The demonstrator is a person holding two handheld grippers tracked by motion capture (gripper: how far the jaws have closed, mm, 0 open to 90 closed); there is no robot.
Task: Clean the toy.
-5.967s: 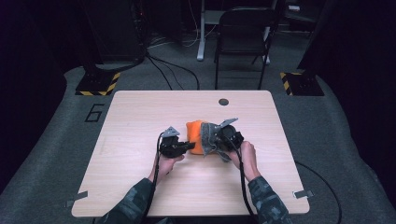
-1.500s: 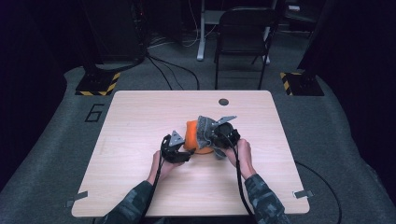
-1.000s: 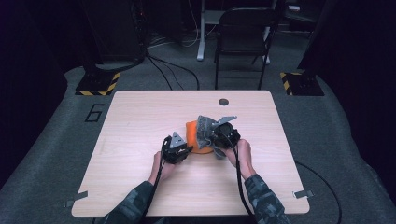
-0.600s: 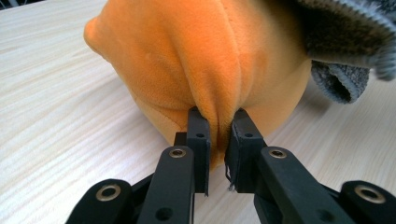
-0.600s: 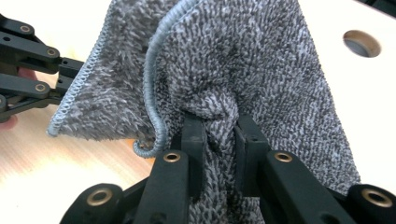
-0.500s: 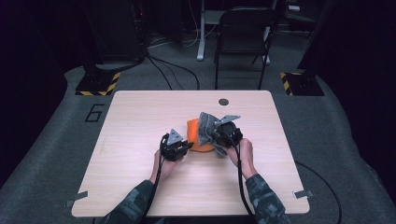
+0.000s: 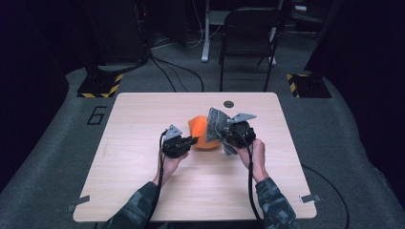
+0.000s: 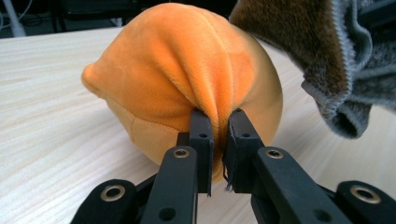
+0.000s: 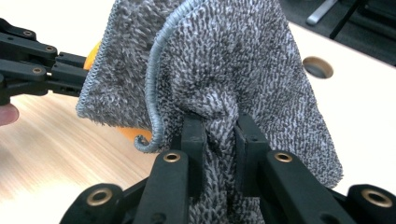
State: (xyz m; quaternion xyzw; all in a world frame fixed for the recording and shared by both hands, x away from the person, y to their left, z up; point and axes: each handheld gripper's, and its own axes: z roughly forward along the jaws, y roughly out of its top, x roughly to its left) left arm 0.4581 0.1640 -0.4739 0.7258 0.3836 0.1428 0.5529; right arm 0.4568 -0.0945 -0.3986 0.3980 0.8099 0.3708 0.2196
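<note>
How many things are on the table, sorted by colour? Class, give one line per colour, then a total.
Orange: 1, the plush toy, pinched by the left gripper.
Grey: 1, the cloth, pinched by the right gripper.
Total: 2

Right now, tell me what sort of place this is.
Probably a lab or studio set up for recording, not a home. A bare wooden table stands on grey carpet with black-and-yellow hazard-striped floor blocks behind it, loose cables across the floor and a folding chair at the back.
</note>
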